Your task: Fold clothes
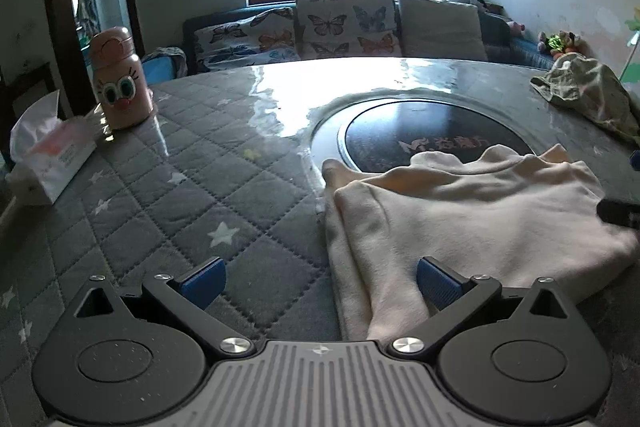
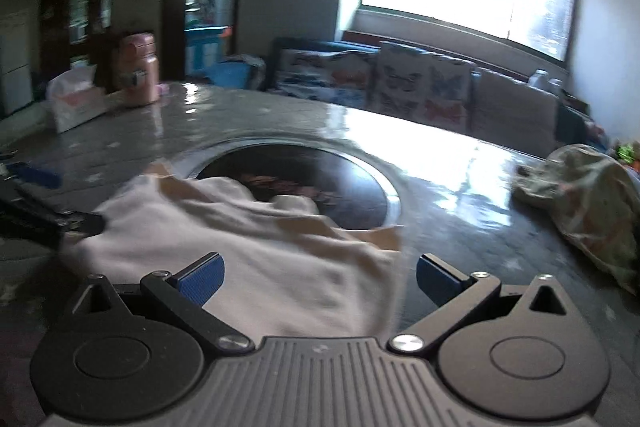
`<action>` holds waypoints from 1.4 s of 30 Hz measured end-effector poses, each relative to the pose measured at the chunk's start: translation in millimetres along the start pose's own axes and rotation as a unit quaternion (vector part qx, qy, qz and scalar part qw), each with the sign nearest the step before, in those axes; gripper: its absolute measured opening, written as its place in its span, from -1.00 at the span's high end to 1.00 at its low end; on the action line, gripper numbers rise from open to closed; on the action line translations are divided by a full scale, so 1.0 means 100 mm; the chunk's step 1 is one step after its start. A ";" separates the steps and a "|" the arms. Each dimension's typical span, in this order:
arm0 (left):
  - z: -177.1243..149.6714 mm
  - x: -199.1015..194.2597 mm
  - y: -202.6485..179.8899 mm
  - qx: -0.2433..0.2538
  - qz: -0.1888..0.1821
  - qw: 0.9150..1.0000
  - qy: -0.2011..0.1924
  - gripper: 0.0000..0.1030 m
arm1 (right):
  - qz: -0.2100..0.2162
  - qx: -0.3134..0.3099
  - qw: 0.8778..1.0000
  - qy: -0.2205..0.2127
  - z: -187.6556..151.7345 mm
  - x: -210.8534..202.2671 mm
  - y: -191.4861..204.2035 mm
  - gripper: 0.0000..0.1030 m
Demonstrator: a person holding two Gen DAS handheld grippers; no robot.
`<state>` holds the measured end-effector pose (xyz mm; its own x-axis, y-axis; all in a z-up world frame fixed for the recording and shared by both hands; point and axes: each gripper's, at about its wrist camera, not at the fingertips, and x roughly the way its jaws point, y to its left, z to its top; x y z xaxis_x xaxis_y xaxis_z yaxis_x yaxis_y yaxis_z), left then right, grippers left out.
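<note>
blue-padded left gripper (image 1: 320, 281): fingers spread wide, released, nothing between them; right pad rests at the near left hem of the cream garment (image 1: 472, 211). right gripper (image 2: 319, 277): fingers likewise spread, released, hovering over the garment's near right edge; this view is motion-blurred. cream garment lies partly folded on the quilted table cover (image 1: 168, 187), its far edge overlapping the dark round insert (image 1: 400, 135) at table centre. left of the insert: a broad bare stretch of cover, bounded at the far left by a pink bottle (image 1: 118, 83) and tissue box (image 1: 52, 159). right of the insert: a crumpled green cloth (image 2: 588, 203), well apart from the garment, with bare surface between.
</note>
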<state>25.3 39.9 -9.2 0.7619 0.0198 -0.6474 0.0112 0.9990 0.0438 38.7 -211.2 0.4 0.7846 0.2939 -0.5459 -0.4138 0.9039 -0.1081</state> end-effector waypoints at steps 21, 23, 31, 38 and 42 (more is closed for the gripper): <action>0.03 0.01 0.02 -0.013 0.005 1.000 0.020 -1.00 | 0.035 -0.072 0.996 0.028 -0.04 0.19 0.54 -1.00; 0.05 0.01 0.03 -0.019 0.003 1.000 0.022 -1.00 | 0.040 -0.064 0.997 0.024 -0.01 0.15 0.49 -1.00; 0.10 0.03 0.02 -0.037 -0.013 0.999 0.023 -0.98 | 0.057 -0.008 0.998 0.035 0.04 0.15 0.21 -1.00; 0.12 0.08 0.07 -0.068 -0.044 0.996 0.036 -0.61 | 0.045 0.049 0.997 0.037 0.05 0.16 -0.12 -0.83; 0.14 0.06 0.07 -0.073 -0.056 0.995 0.035 -0.49 | 0.040 0.085 0.995 0.043 0.04 0.19 -0.30 -0.77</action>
<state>39.0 46.6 -1.6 0.7136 -0.0940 -0.6942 -0.0051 0.9902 -0.1394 68.1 -231.9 -3.2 0.7064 0.3468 -0.6170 -0.3846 0.9199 0.0768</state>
